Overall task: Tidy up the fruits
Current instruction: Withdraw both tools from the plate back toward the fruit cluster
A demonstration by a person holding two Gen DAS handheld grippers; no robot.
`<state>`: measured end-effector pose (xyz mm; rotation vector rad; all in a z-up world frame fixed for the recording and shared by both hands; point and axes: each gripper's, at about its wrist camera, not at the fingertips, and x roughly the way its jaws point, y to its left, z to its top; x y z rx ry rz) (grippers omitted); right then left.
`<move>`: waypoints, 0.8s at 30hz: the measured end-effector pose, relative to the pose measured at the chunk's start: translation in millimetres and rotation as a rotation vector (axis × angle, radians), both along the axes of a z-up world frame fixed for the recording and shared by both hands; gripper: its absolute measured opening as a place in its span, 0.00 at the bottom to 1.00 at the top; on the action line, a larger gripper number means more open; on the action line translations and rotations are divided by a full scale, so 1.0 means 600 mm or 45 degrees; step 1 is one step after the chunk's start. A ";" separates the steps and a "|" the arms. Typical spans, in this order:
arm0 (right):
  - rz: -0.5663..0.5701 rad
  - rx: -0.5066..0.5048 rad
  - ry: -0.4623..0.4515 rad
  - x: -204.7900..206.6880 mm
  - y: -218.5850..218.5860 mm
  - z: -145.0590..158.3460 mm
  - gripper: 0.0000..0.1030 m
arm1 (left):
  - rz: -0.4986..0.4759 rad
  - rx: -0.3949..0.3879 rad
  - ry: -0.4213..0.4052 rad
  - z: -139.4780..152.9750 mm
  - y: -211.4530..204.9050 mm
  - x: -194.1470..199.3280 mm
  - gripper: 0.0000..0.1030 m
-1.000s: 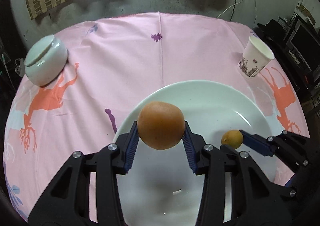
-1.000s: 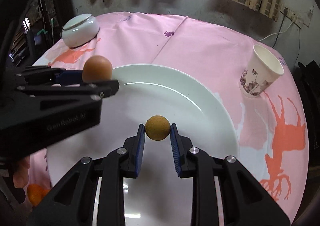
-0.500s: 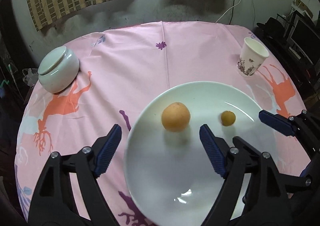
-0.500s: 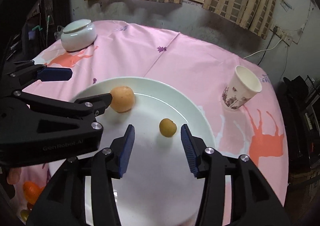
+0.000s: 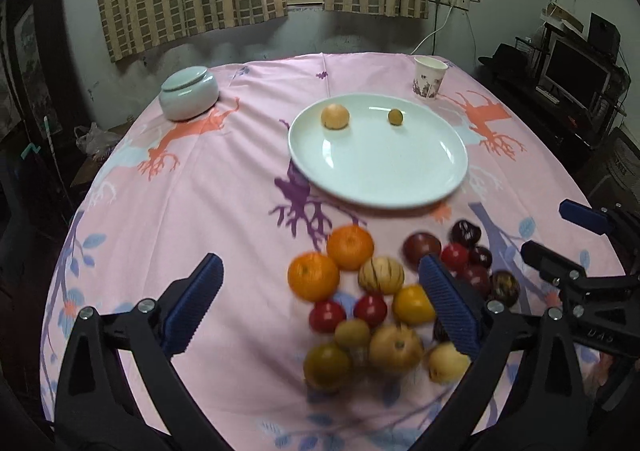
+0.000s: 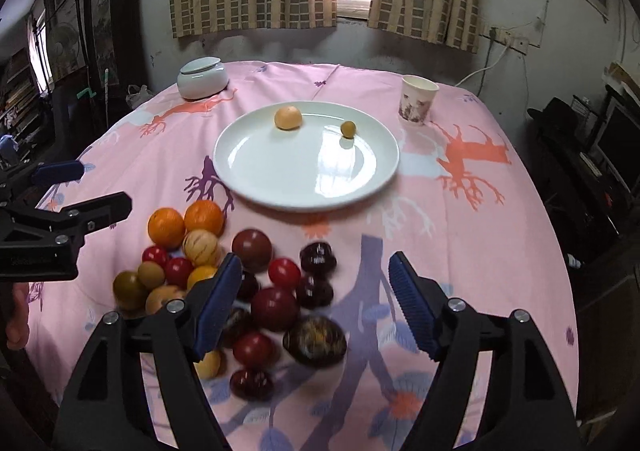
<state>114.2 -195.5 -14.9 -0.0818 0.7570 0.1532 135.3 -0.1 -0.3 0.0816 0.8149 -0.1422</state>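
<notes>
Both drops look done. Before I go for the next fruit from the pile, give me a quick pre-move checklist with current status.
1. Left gripper empty: ok, jaws opening, nothing held between them.
2. Right gripper empty: ok, jaws opening, nothing gripped.
3. Larger tan fruit resting on the plate: ok.
4. Small round fruit on the plate: ok.
5. Free space on the plate: ok, near half bare.
6. Pile of fruit sharp enough to pick a target: not ok, motion-blurred.
</notes>
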 end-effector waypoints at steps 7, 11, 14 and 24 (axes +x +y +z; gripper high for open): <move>-0.036 0.001 0.021 -0.074 -0.007 -0.035 0.99 | 0.069 0.041 0.077 -0.079 0.035 -0.077 0.98; -0.025 0.023 0.035 -0.076 -0.004 -0.042 0.99 | 0.109 0.029 0.118 -0.098 0.054 -0.073 0.98; 0.020 0.040 0.071 -0.082 0.006 -0.054 0.99 | 0.112 0.035 0.113 -0.099 0.056 -0.076 0.98; 0.112 0.072 0.248 -0.071 0.038 -0.110 0.51 | 0.097 0.053 0.134 -0.108 0.051 -0.075 0.98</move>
